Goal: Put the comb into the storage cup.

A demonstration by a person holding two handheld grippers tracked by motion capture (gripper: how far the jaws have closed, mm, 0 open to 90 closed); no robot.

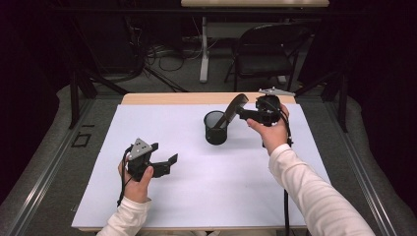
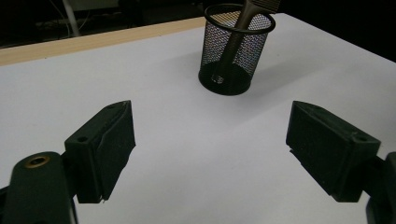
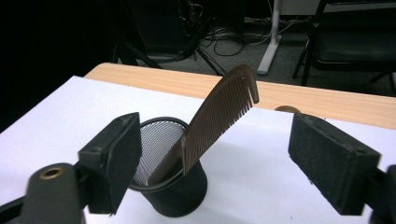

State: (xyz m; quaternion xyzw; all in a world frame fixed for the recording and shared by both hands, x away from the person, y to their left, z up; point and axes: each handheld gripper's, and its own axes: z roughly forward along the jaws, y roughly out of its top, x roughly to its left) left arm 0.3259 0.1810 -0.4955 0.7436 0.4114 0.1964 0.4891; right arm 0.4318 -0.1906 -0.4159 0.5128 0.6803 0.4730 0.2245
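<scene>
A black mesh cup stands upright on the white table sheet, right of the middle and toward the far edge. A brown comb leans in it, handle down and toothed end sticking up to the right. My right gripper hovers just right of the cup at the comb's top. In the right gripper view its jaws stand wide on either side of the comb and cup without touching them. My left gripper is low over the sheet at the near left, open and empty, pointing toward the cup.
A strip of bare wood runs along the table's far edge. Beyond it stand a dark folding chair and a white table leg among floor cables. White sheet stretches between the left gripper and the cup.
</scene>
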